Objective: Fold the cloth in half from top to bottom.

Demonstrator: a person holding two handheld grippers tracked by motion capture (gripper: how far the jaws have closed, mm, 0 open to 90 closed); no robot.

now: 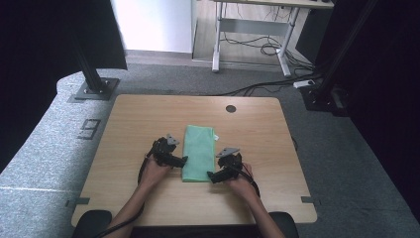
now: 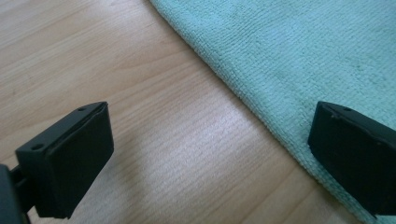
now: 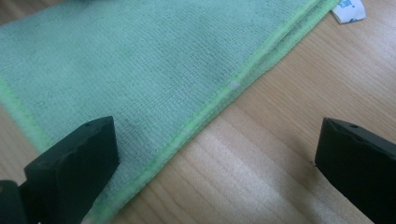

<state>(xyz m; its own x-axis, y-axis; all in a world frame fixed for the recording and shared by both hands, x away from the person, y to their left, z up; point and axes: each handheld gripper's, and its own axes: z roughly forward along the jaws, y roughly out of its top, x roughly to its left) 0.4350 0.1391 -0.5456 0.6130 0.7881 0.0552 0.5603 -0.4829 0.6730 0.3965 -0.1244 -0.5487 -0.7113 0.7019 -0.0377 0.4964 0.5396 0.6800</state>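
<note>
A folded green microfibre cloth lies mid-desk, nearer the front edge of the light wooden desk. The left claw and right claw are both spread, straddling its long edges. Judged step: lining up to grip; next, close on both edges.

Both forearms are showing bare, with no sleeves. The left gripper and right gripper are looking black and blocky, each carrying a grey three-cornered plate on top. A black cable is trailing from each. Up close, the jaws are showing as thick, matte black rectangular blocks with small screw holes near their edges.
</note>
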